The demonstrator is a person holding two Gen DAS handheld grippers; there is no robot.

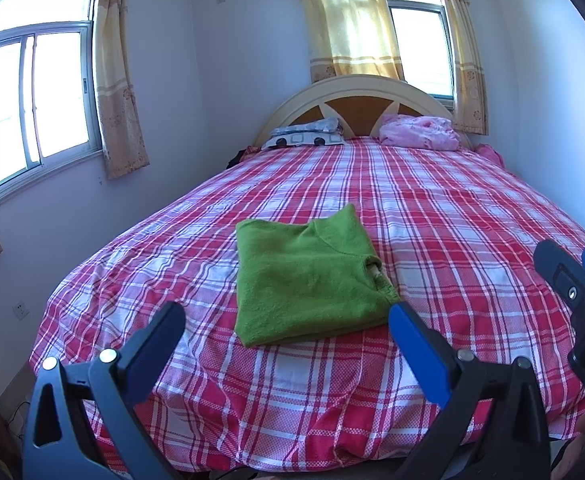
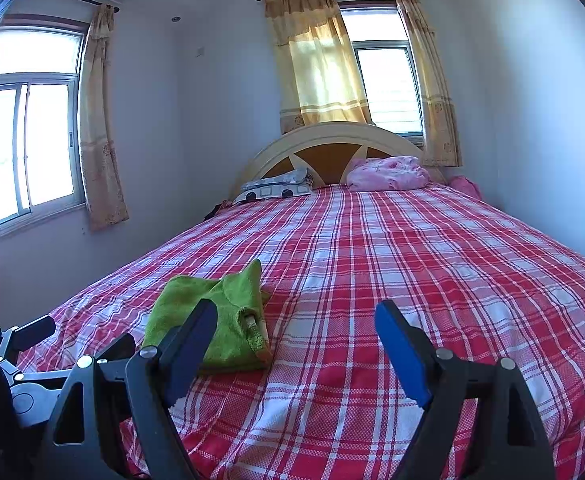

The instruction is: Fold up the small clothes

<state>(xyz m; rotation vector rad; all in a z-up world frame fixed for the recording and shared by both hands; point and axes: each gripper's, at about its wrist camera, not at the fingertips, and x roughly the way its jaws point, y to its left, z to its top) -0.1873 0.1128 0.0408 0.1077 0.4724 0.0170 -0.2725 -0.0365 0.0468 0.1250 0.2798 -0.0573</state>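
Holding both claws off the bed, I see the green garment (image 1: 308, 276) lying folded on the plaid sheet (image 1: 432, 208). Left claw (image 1: 286, 322) and right claw (image 2: 296, 324) gape wide, gripping nothing. Folding looks finished; next I'd judge a tidy-up or fresh piece. Pillows (image 1: 306, 134) and pink bundle (image 1: 418, 132) sit far off, nothing blocking.

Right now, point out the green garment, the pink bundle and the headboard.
green garment (image 1: 308, 276): left wrist view, middle of folded top.
pink bundle (image 1: 418, 132): left wrist view, centre.
headboard (image 2: 328, 160): right wrist view, orange panel.
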